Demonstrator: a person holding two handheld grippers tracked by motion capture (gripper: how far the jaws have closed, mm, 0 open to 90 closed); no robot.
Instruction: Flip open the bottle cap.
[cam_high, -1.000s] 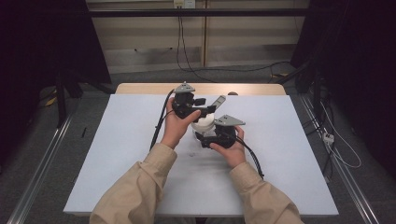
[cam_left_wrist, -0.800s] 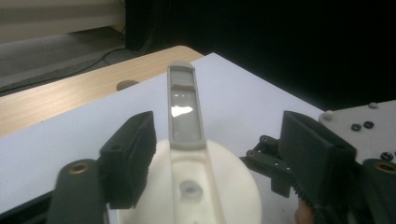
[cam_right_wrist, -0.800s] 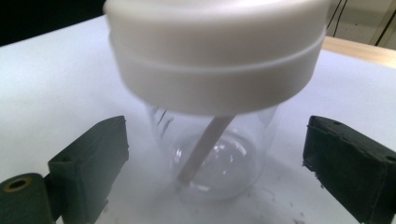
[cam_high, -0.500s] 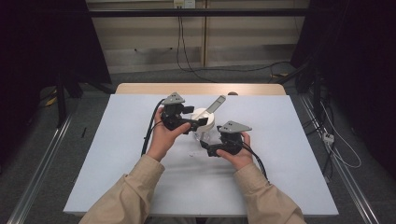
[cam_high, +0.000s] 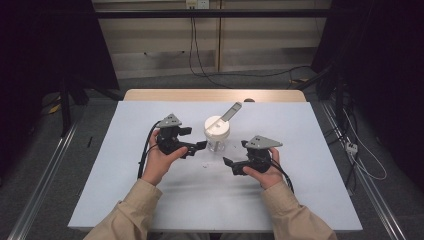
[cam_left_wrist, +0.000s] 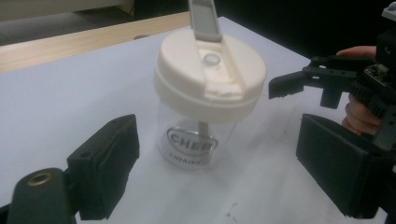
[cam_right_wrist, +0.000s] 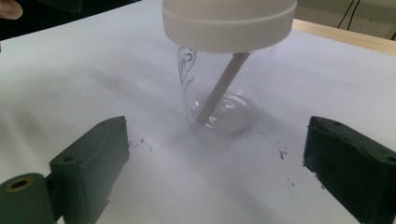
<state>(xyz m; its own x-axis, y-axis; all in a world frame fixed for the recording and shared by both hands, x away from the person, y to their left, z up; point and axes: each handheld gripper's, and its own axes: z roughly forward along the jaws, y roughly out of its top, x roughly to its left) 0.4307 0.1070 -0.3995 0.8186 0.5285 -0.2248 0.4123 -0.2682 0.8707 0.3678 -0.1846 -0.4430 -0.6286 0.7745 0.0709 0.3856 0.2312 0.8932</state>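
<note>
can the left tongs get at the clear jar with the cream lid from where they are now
Probably yes. The left tongs stand open and aimed at the jar, with bare table between them. The right tongs wait on the far side, apart from the jar, so nothing blocks the way.

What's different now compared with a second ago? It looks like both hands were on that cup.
Both claws have backed away from the cup: the left claw to the left with its jaws just opening, the right claw to the right and toward the person. Each now stands open, with nothing between its jaws. The cup stayed upright on the table, flip cap raised.
</note>
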